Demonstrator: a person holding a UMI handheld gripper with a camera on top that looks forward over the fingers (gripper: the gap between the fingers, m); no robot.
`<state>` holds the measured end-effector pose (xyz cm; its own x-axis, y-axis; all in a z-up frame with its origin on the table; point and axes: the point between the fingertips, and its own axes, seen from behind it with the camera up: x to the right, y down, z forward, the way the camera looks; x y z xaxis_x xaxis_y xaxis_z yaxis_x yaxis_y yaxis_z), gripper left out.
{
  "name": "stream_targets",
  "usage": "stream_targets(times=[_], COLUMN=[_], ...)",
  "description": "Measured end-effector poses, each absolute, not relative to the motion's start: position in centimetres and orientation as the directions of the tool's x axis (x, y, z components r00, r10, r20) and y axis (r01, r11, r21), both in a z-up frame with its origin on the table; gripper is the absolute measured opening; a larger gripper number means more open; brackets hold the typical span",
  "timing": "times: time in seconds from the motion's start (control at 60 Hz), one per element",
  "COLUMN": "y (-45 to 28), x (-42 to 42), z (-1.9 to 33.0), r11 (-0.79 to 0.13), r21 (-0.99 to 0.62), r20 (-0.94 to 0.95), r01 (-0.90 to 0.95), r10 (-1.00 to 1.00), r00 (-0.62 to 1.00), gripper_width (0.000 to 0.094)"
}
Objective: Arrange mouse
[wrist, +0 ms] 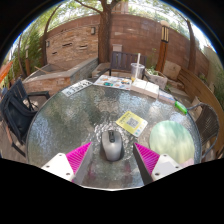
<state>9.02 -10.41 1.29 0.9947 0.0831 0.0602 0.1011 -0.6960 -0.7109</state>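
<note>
A grey computer mouse [112, 146] lies on a round glass table [70, 125]. It stands between my gripper's [112, 158] two fingers, near their tips, with a gap at either side. The pink pads [78, 158] on the fingers are spread wide apart. The gripper is open and holds nothing. The mouse rests on the table on its own.
A yellow-green booklet [131, 122] lies just beyond the mouse. A pale green round plate [174, 140] lies to the right. Papers, boxes and a cup [137, 68] stand at the far edge. A dark chair [18, 105] stands at the left. A brick wall lies behind.
</note>
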Motion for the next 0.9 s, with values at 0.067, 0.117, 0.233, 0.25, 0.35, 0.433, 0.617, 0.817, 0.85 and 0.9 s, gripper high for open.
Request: stream_targets(times=[0.067, 0.117, 0.233, 0.25, 0.35, 0.433, 0.617, 0.817, 0.85, 0.9], y=[-8.6, -7.9, -6.9, -6.9, -6.6, -6.7, -7.1, -5.7, -5.4, -5.1], x=[9.2, 9.1, 8.9, 8.9, 8.8, 8.6, 6.7, 13.7, 16.1, 20.1], z=[-0.3, -1.4, -1.7, -1.7, -1.7, -1.8, 6.4, 19.8, 20.2, 18.7], r11=[-0.704, -0.716, -0.704, -0.701, -0.692, -0.699, -0.605, -0.437, -0.434, -0.455], r21=[-0.704, -0.693, -0.705, -0.707, -0.711, -0.704, -0.791, -0.899, -0.901, -0.890], r20=[0.044, 0.026, 0.020, 0.018, 0.045, 0.048, 0.007, -0.043, -0.045, -0.039], r01=[0.092, 0.086, 0.089, 0.090, 0.121, 0.124, 0.093, -0.003, -0.018, -0.030], r10=[0.087, 0.094, 0.106, 0.109, 0.127, 0.127, 0.143, 0.082, 0.052, 0.009], r00=[0.995, 0.995, 0.994, 0.994, 0.991, 0.991, 0.990, 0.996, 0.998, 0.999], gripper_width=[0.0809, 0.0776, 0.0510, 0.0500, 0.0432, 0.0381, 0.0359, 0.0357, 0.0354, 0.0354])
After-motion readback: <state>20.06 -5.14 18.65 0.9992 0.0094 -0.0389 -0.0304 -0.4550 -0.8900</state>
